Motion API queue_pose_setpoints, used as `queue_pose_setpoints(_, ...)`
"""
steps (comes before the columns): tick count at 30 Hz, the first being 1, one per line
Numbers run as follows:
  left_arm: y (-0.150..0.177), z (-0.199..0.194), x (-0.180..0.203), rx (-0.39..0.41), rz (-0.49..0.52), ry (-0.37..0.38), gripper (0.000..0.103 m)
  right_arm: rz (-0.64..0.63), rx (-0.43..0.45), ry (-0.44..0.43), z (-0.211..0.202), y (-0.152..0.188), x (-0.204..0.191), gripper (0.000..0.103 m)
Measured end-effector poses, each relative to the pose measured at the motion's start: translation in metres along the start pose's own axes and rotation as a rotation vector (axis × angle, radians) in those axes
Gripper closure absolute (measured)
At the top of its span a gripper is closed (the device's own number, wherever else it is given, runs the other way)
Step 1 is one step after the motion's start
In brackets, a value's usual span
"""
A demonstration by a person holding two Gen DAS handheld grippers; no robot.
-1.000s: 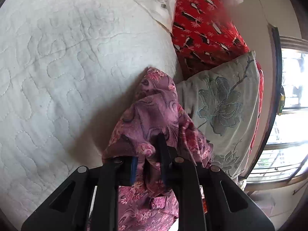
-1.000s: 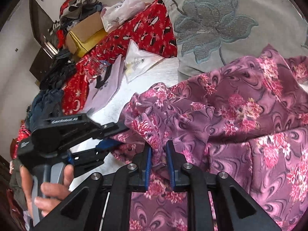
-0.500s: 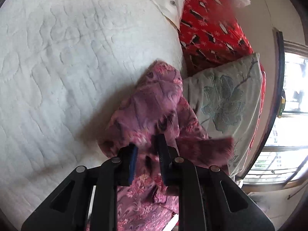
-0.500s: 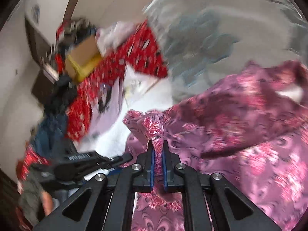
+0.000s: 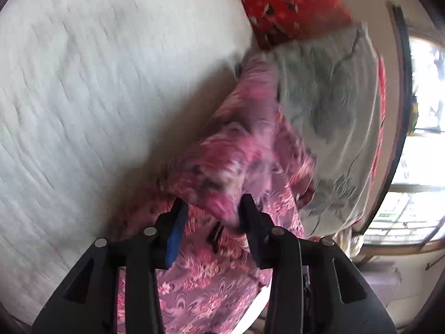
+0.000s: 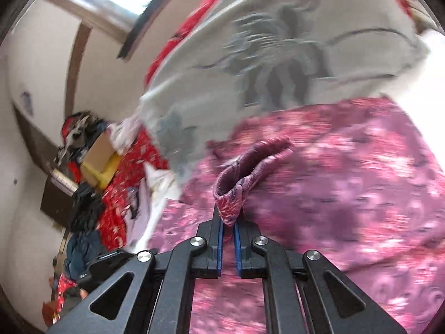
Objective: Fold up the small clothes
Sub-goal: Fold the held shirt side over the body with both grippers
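The right hand-held gripper (image 6: pixel 228 224) is squeezed tight on a rolled edge of the pink cloth (image 6: pixel 333 172). That edge sticks up just past its tips, like a little tube. It holds on there, I think, so one corner can be lifted and the cloth can be pulled flat for folding. The left hand-held gripper (image 5: pixel 212 208) has its two fingers spread wide. A fold of the cloth (image 5: pixel 222 172) sits between them, but they are not pinching it. It looks let go, maybe to find a better spot to grab. The cloth lies on the bed (image 5: pixel 97 83), right in front of both grippers. Past it is the gray pillow (image 5: pixel 328 105) with a flower on it, and the cloth touches its near edge. Further off is a red blanket (image 5: pixel 281 2). A second ago the left one was closed on the cloth; now it has opened. The right one was a bit open then and has since shut tight on the edge. Both views are blurry now, so things are moving fast.
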State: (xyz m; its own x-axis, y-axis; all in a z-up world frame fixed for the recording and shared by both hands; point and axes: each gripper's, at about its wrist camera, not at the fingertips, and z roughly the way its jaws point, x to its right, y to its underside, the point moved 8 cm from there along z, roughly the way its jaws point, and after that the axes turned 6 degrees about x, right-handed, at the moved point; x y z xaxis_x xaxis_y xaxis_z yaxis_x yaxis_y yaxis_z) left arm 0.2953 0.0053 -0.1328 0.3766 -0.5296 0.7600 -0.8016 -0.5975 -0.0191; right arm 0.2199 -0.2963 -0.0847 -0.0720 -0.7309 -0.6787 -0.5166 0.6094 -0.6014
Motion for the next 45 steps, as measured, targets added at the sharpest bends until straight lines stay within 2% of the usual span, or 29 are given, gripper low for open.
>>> queue_pose_setpoints(2, 0.010, 0.010, 0.002, -0.012, 0.030, -0.024, 0.066, 0.059, -0.015, 0.020, -0.003, 0.003, 0.022, 0.097)
queue_pose_setpoints(3, 0.013, 0.013, 0.003, -0.012, 0.043, -0.043, 0.069, 0.103, -0.029, 0.028, -0.001, 0.005, 0.036, 0.095)
queue_pose_setpoints(6, 0.018, 0.018, 0.008, -0.014, 0.060, -0.034, 0.088, 0.216, -0.041, 0.055, -0.001, 0.011, 0.069, 0.086)
queue_pose_setpoints(7, 0.018, 0.018, 0.010, -0.013, 0.066, -0.036, 0.088, 0.244, -0.046, 0.053, 0.001, 0.011, 0.075, 0.072)
queue_pose_setpoints(8, 0.018, 0.017, 0.012, -0.009, 0.071, -0.040, 0.088, 0.261, -0.053, 0.048, 0.005, 0.010, 0.079, 0.054)
queue_pose_setpoints(9, 0.017, 0.015, 0.016, 0.001, 0.080, -0.043, 0.091, 0.270, -0.058, 0.050, 0.008, 0.010, 0.083, 0.050)
queue_pose_setpoints(10, 0.016, 0.013, 0.020, 0.010, 0.090, -0.042, 0.093, 0.281, -0.061, 0.047, 0.013, 0.007, 0.086, 0.050)
queue_pose_setpoints(11, 0.015, 0.009, 0.026, 0.020, 0.102, -0.037, 0.094, 0.287, -0.060, 0.038, 0.015, 0.005, 0.086, 0.056)
queue_pose_setpoints(12, 0.015, 0.005, 0.030, 0.030, 0.108, -0.031, 0.094, 0.278, -0.048, 0.014, 0.017, -0.002, 0.084, 0.069)
queue_pose_setpoints(13, 0.015, -0.002, 0.037, 0.044, 0.117, -0.016, 0.094, 0.251, -0.035, 0.010, 0.016, -0.008, 0.080, 0.096)
queue_pose_setpoints(14, 0.014, -0.007, 0.041, 0.053, 0.125, -0.006, 0.094, 0.231, -0.027, 0.009, 0.012, -0.014, 0.076, 0.098)
queue_pose_setpoints(17, 0.017, -0.017, 0.049, 0.065, 0.164, 0.007, 0.094, 0.188, 0.088, -0.059, -0.019, -0.039, 0.058, 0.098)
queue_pose_setpoints(20, 0.033, -0.005, 0.041, 0.013, 0.182, -0.019, 0.094, 0.137, 0.162, -0.023, -0.043, -0.051, 0.062, 0.098)
queue_pose_setpoints(23, 0.045, 0.007, 0.020, -0.036, 0.165, -0.076, 0.094, 0.155, 0.120, 0.092, -0.040, -0.043, 0.098, 0.098)
queue_pose_setpoints(26, 0.055, 0.004, 0.005, -0.071, 0.130, -0.069, 0.094, 0.205, 0.061, 0.185, -0.030, -0.027, 0.132, 0.098)
queue_pose_setpoints(28, 0.056, -0.009, 0.005, -0.056, 0.142, -0.058, 0.094, 0.241, 0.048, 0.191, -0.032, -0.019, 0.147, 0.097)
queue_pose_setpoints(29, 0.054, -0.015, 0.009, -0.039, 0.158, -0.055, 0.094, 0.257, 0.040, 0.166, -0.031, -0.016, 0.147, 0.092)
queue_pose_setpoints(31, 0.046, -0.023, 0.026, -0.007, 0.206, -0.043, 0.093, 0.277, 0.034, 0.161, -0.031, -0.015, 0.148, 0.090)
queue_pose_setpoints(33, 0.034, -0.021, 0.042, 0.022, 0.251, -0.059, 0.085, 0.294, 0.018, 0.151, -0.027, -0.017, 0.147, 0.080)
queue_pose_setpoints(34, 0.029, -0.016, 0.048, 0.028, 0.270, -0.076, 0.083, 0.299, 0.007, 0.154, -0.022, -0.018, 0.146, 0.078)
queue_pose_setpoints(36, 0.022, -0.007, 0.056, 0.039, 0.302, -0.108, 0.081, 0.250, 0.010, 0.153, -0.019, -0.028, 0.133, 0.086)
queue_pose_setpoints(37, 0.018, 0.000, 0.059, 0.051, 0.334, -0.146, 0.081, 0.213, 0.031, 0.126, -0.026, -0.034, 0.124, 0.099)
queue_pose_setpoints(38, 0.016, 0.004, 0.059, 0.058, 0.352, -0.169, 0.081, 0.164, 0.074, 0.104, -0.034, -0.044, 0.111, 0.099)
queue_pose_setpoints(40, 0.012, 0.014, 0.048, 0.070, 0.399, -0.263, 0.081, 0.107, 0.152, 0.079, -0.048, -0.060, 0.094, 0.099)
queue_pose_setpoints(42, 0.014, 0.024, 0.032, 0.059, 0.411, -0.325, 0.081, 0.069, 0.208, 0.117, -0.056, -0.070, 0.093, 0.099)
queue_pose_setpoints(43, 0.016, 0.029, 0.021, 0.046, 0.403, -0.344, 0.082, 0.065, 0.207, 0.155, -0.053, -0.071, 0.101, 0.099)
queue_pose_setpoints(45, 0.017, 0.030, 0.014, 0.059, 0.407, -0.313, 0.082, 0.079, 0.139, 0.224, -0.037, -0.063, 0.123, 0.099)
